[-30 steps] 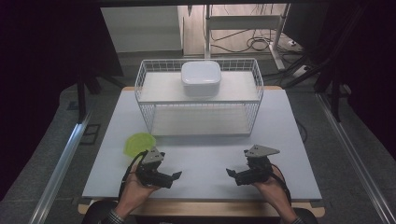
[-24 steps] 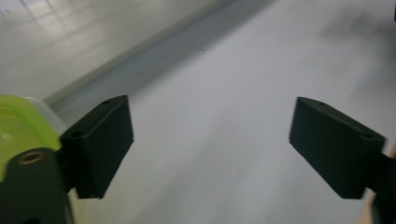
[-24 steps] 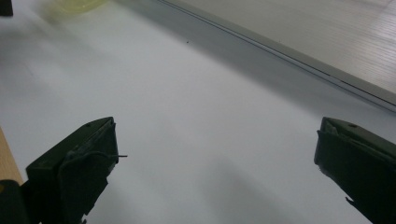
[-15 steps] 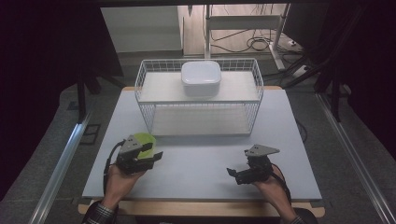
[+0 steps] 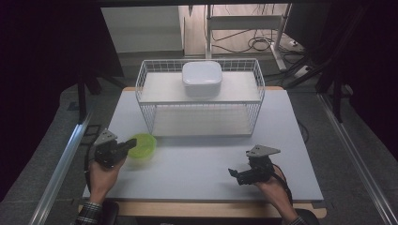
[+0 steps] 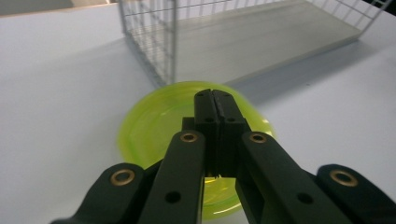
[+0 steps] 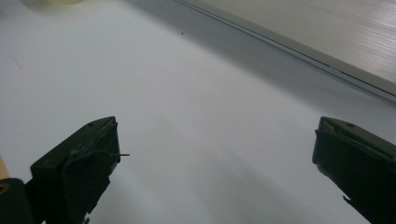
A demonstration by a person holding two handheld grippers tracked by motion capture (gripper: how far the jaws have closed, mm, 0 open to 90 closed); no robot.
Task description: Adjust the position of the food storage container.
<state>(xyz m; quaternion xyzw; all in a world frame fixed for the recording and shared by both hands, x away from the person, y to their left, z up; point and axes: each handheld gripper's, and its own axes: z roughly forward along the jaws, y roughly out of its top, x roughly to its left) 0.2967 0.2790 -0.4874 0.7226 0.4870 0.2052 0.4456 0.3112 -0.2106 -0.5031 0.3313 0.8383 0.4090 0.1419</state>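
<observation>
bowl point(image 6: 154, 126): translucent lime-green plastic, smooth, glossy
rack point(image 5: 201, 96): thin white coated metal wire, with pale matt shelf boards
box point(image 5: 202, 78): white plastic, smooth, soft sheen, on the rack's top shelf
tabletop point(image 5: 197, 164): smooth matt white sheet; bare wood shows along the near edge
left tool point(image 6: 215, 100): matt black plastic, brass-coloured rivets
right tool point(image 7: 215, 154): matt black plastic, grey plate on top
</observation>
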